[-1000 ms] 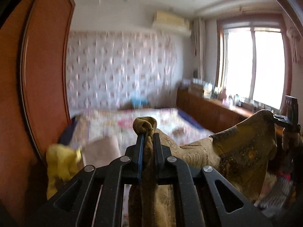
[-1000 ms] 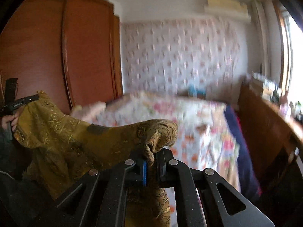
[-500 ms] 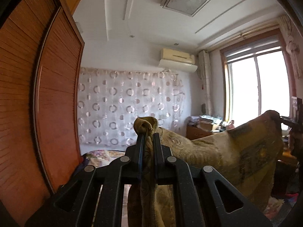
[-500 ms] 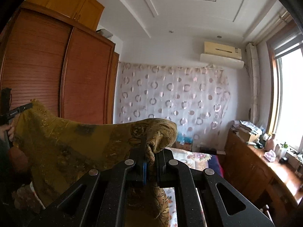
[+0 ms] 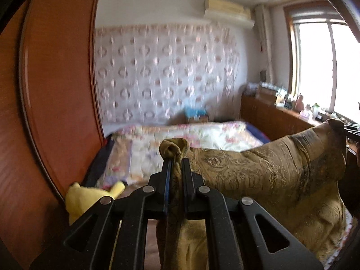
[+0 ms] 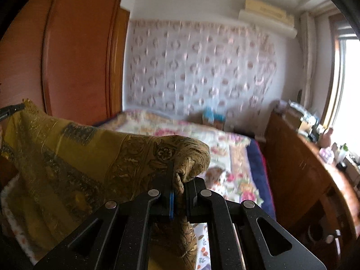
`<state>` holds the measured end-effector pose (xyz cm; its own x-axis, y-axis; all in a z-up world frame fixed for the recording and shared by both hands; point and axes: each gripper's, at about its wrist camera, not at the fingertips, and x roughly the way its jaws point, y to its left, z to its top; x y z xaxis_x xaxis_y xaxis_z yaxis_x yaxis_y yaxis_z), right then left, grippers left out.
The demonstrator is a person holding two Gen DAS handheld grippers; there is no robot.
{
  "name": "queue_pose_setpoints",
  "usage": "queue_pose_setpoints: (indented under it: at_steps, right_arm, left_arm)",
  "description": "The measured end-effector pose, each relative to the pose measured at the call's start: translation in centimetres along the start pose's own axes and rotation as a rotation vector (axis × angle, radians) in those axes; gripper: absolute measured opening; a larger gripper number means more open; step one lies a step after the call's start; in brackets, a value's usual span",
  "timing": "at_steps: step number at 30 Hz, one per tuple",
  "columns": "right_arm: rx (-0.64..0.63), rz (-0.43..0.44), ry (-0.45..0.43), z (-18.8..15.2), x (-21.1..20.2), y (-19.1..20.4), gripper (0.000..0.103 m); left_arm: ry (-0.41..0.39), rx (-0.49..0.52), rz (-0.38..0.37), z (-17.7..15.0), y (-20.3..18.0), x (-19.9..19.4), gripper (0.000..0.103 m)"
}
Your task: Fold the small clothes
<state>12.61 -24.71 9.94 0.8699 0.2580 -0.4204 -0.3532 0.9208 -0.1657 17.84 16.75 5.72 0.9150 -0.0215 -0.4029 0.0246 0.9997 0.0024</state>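
Two hand-held grippers, left hand-held gripper and right hand-held gripper, each clamped narrow on a bunched corner of one ochre patterned cloth, stretched in the air between them above one floral bed; one yellow plush toy beside wardrobe.

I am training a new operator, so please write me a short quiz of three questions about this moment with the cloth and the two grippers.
1. True or false: the left gripper is shut on the golden cloth.
2. What does the right gripper hold?
A. the yellow plush toy
B. a bunched corner of the cloth
C. nothing
3. Fill in: behind the cloth lies a bed with a ______ cover.

Key: 1 true; 2 B; 3 floral.
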Motion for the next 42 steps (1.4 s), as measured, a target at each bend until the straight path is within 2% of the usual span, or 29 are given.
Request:
queue_pose_setpoints:
  at_steps: [4, 7, 10, 18, 19, 20, 21, 22, 23, 25, 29, 36, 42]
  right_arm:
    - [0.007, 0.003, 0.073, 0.9, 5.4, 0.4, 0.006]
    - [0.005, -0.002, 0.107, 2.9, 7.2, 0.9, 0.006]
    - [0.012, -0.002, 0.140, 4.4, 9.2, -0.7, 0.006]
    - [0.032, 0.022, 0.218, 2.8, 12.2, -1.4, 0.006]
    - [0.038, 0.023, 0.226, 2.6, 12.5, -1.6, 0.007]
    - [0.043, 0.023, 0.237, 2.7, 12.7, -1.7, 0.008]
    - [0.047, 0.016, 0.248, 2.8, 12.9, -1.7, 0.015]
    - [0.051, 0.007, 0.255, 2.5, 12.8, -1.7, 0.021]
    - [0.056, 0.003, 0.263, 2.3, 12.6, -1.8, 0.024]
    - [0.064, 0.001, 0.266, 2.1, 11.9, -1.5, 0.043]
    - [0.075, 0.011, 0.267, 1.4, 9.6, -1.1, 0.045]
    - [0.143, 0.011, 0.300, -0.5, 5.4, -1.8, 0.045]
    - [0.181, -0.009, 0.336, -1.8, 2.7, -2.6, 0.045]
  left_arm:
    - [0.072, -0.005, 0.006, -1.1, 0.0, 4.6, 0.009]
    - [0.105, -0.001, 0.012, -1.3, -0.2, 6.9, 0.010]
    - [0.135, 0.006, 0.016, -1.9, -0.2, 8.5, 0.010]
    - [0.206, 0.016, 0.018, -2.5, 0.3, 11.9, 0.010]
    - [0.214, 0.016, 0.018, -2.6, 0.4, 12.2, 0.012]
    - [0.223, 0.015, 0.019, -2.7, 0.5, 12.2, 0.015]
    - [0.230, 0.013, 0.022, -2.9, 0.5, 12.3, 0.015]
    - [0.229, 0.008, 0.026, -3.0, 0.6, 12.1, 0.017]
    - [0.227, 0.000, 0.022, -3.2, 0.6, 11.8, 0.026]
    - [0.223, -0.020, 0.001, -3.5, 0.7, 11.3, 0.044]
    - [0.236, -0.025, -0.015, -4.5, 0.6, 10.2, 0.055]
    - [0.251, -0.025, 0.012, -7.2, -0.1, 7.6, 0.057]
    - [0.277, -0.027, 0.040, -9.1, -0.1, 6.8, 0.057]
